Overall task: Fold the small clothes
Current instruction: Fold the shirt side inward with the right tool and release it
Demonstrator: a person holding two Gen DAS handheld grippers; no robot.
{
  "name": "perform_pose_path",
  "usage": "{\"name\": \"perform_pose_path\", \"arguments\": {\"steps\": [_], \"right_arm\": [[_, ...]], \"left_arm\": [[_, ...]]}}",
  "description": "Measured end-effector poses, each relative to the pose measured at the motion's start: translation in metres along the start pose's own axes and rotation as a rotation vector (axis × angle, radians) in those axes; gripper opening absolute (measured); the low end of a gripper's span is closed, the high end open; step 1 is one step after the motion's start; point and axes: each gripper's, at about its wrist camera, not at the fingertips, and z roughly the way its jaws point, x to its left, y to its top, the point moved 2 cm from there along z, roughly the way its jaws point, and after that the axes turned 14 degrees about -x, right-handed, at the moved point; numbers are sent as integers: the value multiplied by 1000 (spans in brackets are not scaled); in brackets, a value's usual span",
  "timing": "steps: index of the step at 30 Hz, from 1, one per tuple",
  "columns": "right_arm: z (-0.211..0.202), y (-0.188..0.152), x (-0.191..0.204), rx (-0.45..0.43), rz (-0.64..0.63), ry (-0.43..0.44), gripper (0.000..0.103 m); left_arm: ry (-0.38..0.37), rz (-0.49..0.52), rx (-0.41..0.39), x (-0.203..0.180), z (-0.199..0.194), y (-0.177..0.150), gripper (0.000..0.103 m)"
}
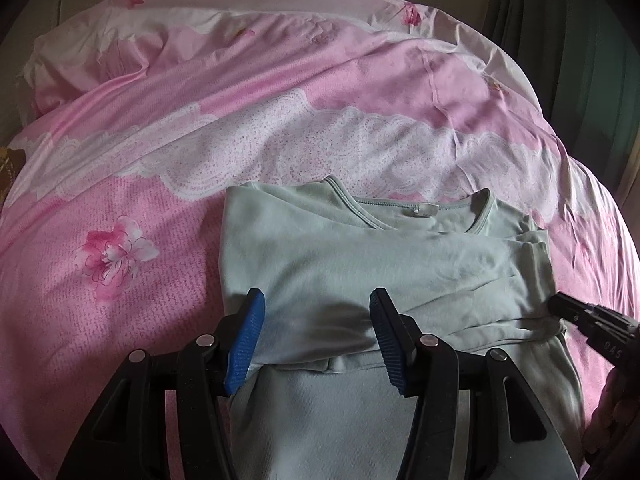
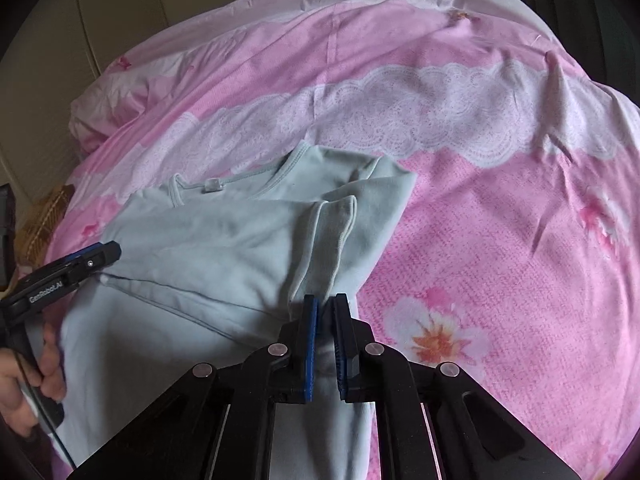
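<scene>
Left gripper (image 1: 316, 336) spread over shirt (image 1: 360, 256) | right gripper (image 2: 327, 340) pinching sleeve (image 2: 332, 240) | mid-fold; next, lay sleeve across

Dim soft daylight, no glare; gripper shadows on shirt (image 1: 360, 264); heavy fisheye warp, black vignette corners, slight softness.

Shirt (image 1: 360, 264) lies on bedspread (image 1: 120, 200); left gripper (image 1: 316, 336) above it — right gripper (image 2: 326, 320) at its right edge.
</scene>
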Motion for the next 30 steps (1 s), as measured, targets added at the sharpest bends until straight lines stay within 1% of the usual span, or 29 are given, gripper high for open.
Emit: {"name": "perform_pose_path", "arguments": {"steps": [4, 10, 12, 13, 14, 15, 19, 21, 23, 25, 30], "right_arm": [[-11, 4, -7, -32, 2, -25, 8], [1, -4, -6, 29, -11, -21, 9], [-3, -4, -4, 12, -8, -22, 11], [-6, -3, -4, 8, -3, -13, 16], [-10, -2, -3, 1, 0, -9, 24], [-16, 1, -3, -13, -2, -15, 26], [-49, 6, -1, -62, -2, -25, 31], [-72, 5, 2, -91, 10, -33, 36], [-94, -2, 8, -122, 26, -37, 46], [-110, -10, 16, -142, 32, -40, 47], [-159, -48, 46, -188, 8, -70, 47]], "left_arm": [[-1, 9, 0, 0, 0, -1, 54], [2, 13, 3, 1, -1, -1, 54], [2, 18, -3, 0, -7, 1, 54], [3, 21, -5, 0, -11, 1, 54], [1, 29, -8, -1, -16, 2, 54], [2, 38, -11, -1, -21, 3, 54], [12, 66, -35, 0, -57, 0, 54], [19, 69, -42, 3, -80, -7, 54], [29, 67, -53, 5, -104, -18, 54], [38, 61, -56, 7, -131, -35, 54], [66, 62, -51, 11, -177, -71, 54]]}}
